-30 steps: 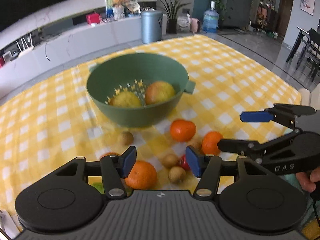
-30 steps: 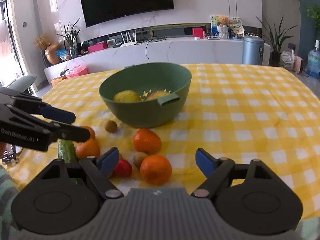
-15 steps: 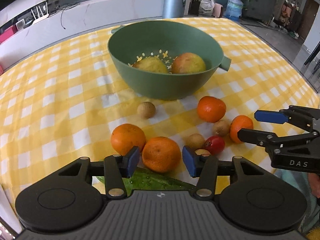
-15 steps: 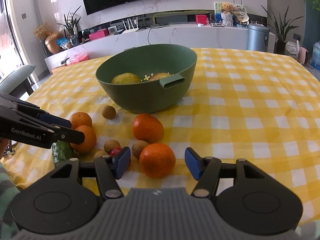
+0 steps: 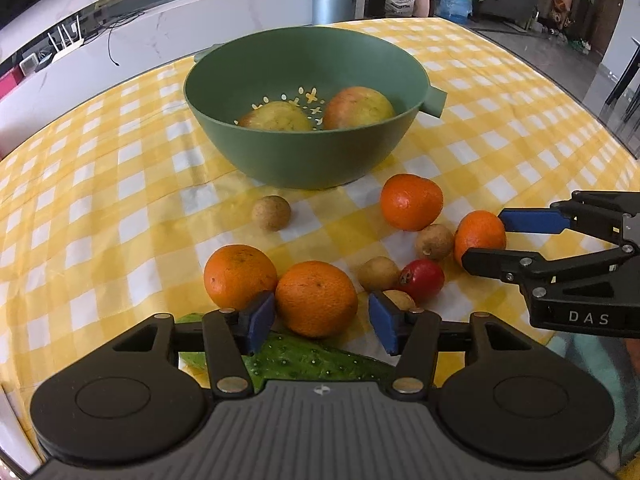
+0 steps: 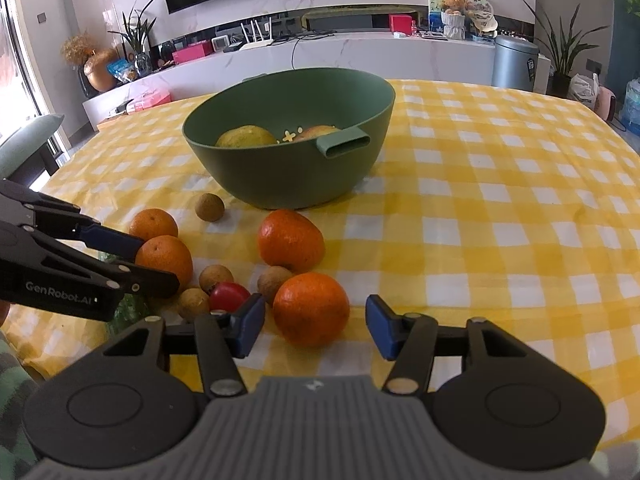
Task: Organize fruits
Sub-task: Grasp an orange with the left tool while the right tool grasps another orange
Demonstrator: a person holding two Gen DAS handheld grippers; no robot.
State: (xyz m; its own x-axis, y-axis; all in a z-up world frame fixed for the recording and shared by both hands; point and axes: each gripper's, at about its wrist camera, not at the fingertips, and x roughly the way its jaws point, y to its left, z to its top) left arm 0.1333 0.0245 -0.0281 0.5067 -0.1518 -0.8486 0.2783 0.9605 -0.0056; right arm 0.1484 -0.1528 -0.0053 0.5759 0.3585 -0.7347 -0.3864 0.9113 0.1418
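My left gripper [image 5: 322, 320] has come down and forward over the last second, and its blue pads now stand open on either side of a round orange [image 5: 316, 298], without touching the skin as far as I can tell. A second orange [image 5: 240, 276] sits just outside my left finger, and a bumpy green cucumber [image 5: 304, 360] lies under the fingers, mostly hidden by them. Ahead of the fingertips stands the deep green plastic colander bowl [image 5: 312, 160], with two large yellow-red fruits, perhaps mangoes [image 5: 358, 108], inside.

My right gripper [image 6: 316, 326] has closed in too: its pads are spread open around another round orange [image 6: 311, 308], which fills most of the gap. Just left of that finger lie a small red fruit [image 6: 229, 295] and several small brown round fruits [image 6: 193, 303]; what they are I cannot say.

Both approaches look finished, so I judge squeezing and lifting toward the bowl comes next. Whether either pad already touches its orange is hard to make out.
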